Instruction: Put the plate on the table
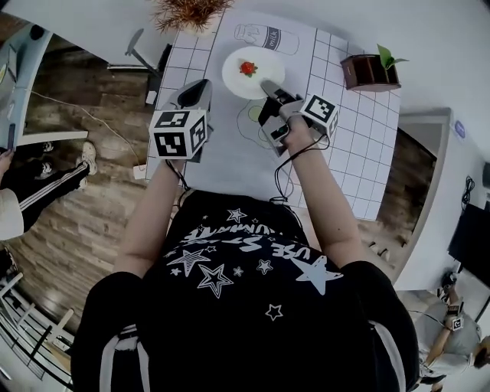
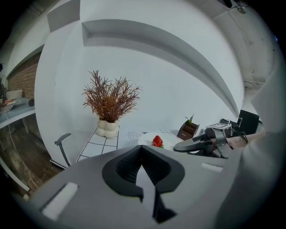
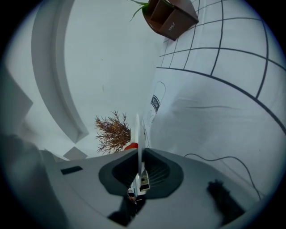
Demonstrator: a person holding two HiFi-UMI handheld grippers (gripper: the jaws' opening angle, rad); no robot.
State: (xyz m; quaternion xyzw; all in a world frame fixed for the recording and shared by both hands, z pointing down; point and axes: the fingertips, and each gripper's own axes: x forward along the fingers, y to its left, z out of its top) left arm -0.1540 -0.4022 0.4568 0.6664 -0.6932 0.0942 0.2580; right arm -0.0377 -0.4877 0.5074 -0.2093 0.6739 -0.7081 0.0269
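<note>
- A person's legs (image 1: 46, 184) in dark striped trousers are seen at far left on the wood floor, well apart from the table (image 1: 230, 168).
- A grey chair (image 1: 136, 46) is seen by the table's far left corner.
- L gripper (image 1: 200, 90) is held over the table's left part, w/ its marker cube (image 1: 180, 134) facing up. In its own view the jaws are seen brought together, w/ nothing btwn them (image 2: 142, 150).
- A dried plant (image 1: 187, 11) in a white vase (image 2: 107, 129) is placed at the far left end of the table.
- The plate (image 1: 237, 80), white and round, is found at the table's far middle, just right of L gripper's tip. A strawberry (image 1: 247, 69) is carried near its centre.
- A milk carton drawing (image 1: 266, 37) is printed on the cloth beyond the plate.
- The plate's near right rim is clamped by R gripper (image 1: 269, 86). In R gripper's own view the rim (image 3: 137, 134) is seen edge-on btwn the closed jaws, w/ the strawberry's red (image 3: 131, 146) just beside it.
- Whether the plate's underside touches the cloth can't be told from any view.
- A cable (image 1: 287, 180) is trailed from R gripper back toward the person's body.
- A brown box (image 1: 367, 73) w/ a green sprout (image 1: 389, 57) is set at the far right corner, well apart from the plate.
</note>
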